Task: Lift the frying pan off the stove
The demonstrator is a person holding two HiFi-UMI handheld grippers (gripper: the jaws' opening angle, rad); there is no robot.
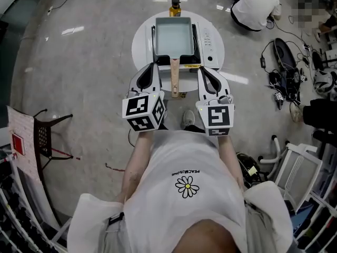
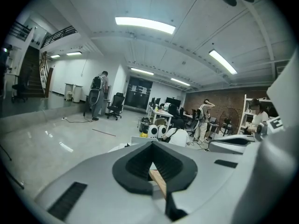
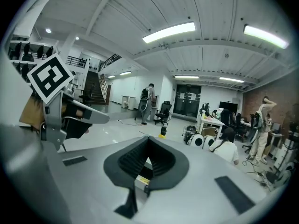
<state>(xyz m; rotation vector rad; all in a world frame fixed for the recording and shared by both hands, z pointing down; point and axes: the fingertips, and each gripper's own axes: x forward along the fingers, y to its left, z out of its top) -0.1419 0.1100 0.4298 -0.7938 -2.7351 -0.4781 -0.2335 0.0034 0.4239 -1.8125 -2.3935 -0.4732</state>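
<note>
We judge this the approach: the pan (image 1: 172,37) sits on the stove (image 1: 209,41), its handle (image 1: 174,78) between our left gripper (image 1: 153,67) and right gripper (image 1: 202,70), both closed on nothing. Next we must open 1 and clamp the handle.

Each gripper's own body blocks its view: the left gripper (image 2: 152,143) lets through only a sliver of the wooden handle (image 2: 158,181), the right gripper (image 3: 148,138) only a strip of the stove (image 3: 141,181), and the bottle (image 1: 175,7) label is too small to read.

Glossy grey floor (image 1: 79,62), ceiling striplights (image 2: 145,24)
</note>
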